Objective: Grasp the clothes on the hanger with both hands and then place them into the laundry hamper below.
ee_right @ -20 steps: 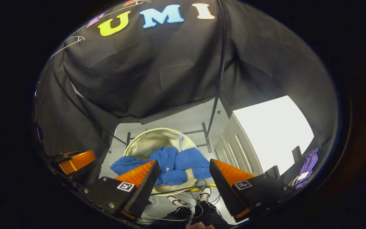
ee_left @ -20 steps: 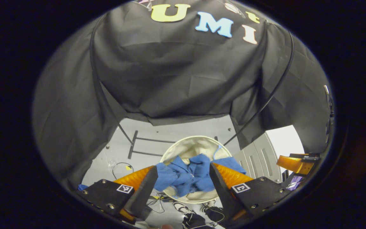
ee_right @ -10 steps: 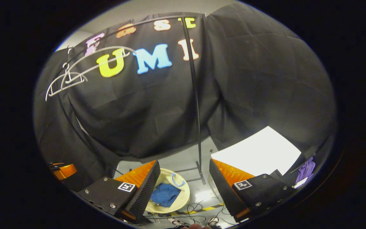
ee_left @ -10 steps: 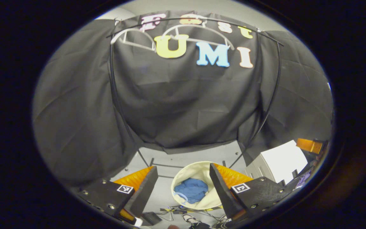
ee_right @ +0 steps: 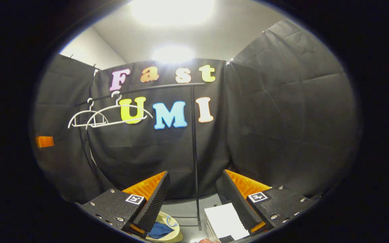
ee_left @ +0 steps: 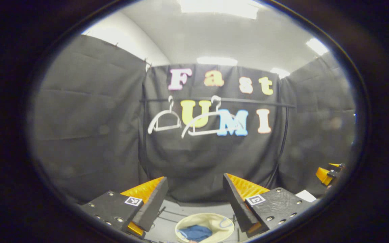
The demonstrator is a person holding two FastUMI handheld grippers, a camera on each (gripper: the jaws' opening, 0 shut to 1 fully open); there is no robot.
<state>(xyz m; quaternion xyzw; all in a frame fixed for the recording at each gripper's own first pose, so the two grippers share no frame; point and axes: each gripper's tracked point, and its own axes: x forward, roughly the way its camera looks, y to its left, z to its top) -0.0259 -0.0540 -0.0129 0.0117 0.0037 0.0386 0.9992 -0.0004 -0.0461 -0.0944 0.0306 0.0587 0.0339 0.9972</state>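
With both tools raised and facing the booth wall, the left tool (ee_left: pixel 194 199) has its fingers spread wide, nothing between them; same for the right tool (ee_right: pixel 196 199), spread and empty. Blue clothes (ee_left: pixel 194 233) lie bunched inside the cream laundry hamper (ee_left: pixel 214 221) at bottom centre of the left gripper view, on the floor below the tool; in the right gripper view they sit at bottom left, partly behind a finger. Two white hangers (ee_left: pixel 211 125) hang bare on the black rail (ee_left: pixel 248 100), centre frame. A white cabinet (ee_right: pixel 223 222) stands bottom centre in the right gripper view. Judgement: placing step looks done, garment in hamper, task essentially complete. Next move calls for nothing more than keeping both tools clear of the rail.
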